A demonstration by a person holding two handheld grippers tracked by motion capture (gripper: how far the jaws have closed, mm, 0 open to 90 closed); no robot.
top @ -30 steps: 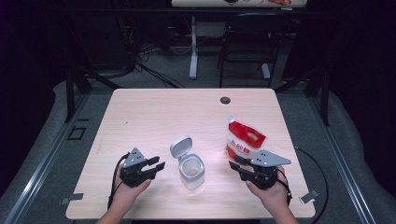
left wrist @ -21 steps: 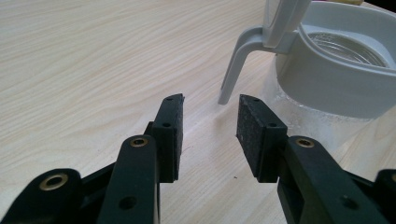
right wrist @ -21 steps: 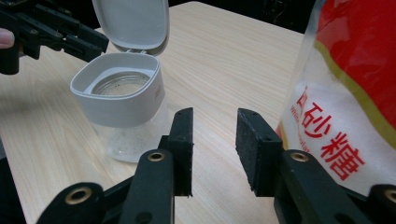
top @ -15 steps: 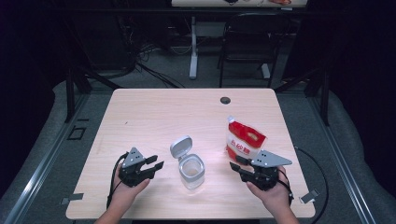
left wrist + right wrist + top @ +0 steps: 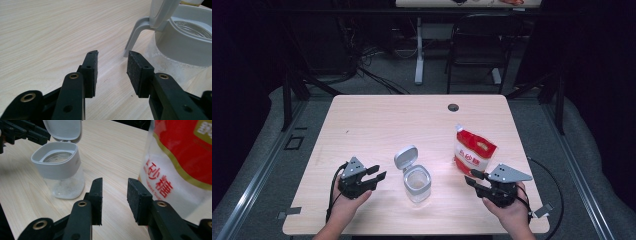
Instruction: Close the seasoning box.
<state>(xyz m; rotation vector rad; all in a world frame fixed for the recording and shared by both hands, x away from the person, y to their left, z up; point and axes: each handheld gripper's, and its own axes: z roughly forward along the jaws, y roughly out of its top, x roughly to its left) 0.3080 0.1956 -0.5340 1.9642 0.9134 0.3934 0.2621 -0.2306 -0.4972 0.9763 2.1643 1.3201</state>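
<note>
while both hover, left hand-held gripper (image 5: 112,62) half-open, empty, right hand-held gripper (image 5: 115,192) likewise

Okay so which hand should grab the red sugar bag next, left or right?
Probably the right. The right gripper sits open beside the red sugar bag, nothing between its jaws. The left gripper is across the open-lidded jar, on the far side from the bag.

A light wooden table (image 5: 382,125) is being used as the support. A clear jar with a grey flip lid (image 5: 416,181), its lid standing open, is being carried near the front edge, and a red-and-white sugar pouch (image 5: 473,155) is being borne upright to its right, apart from it.
</note>
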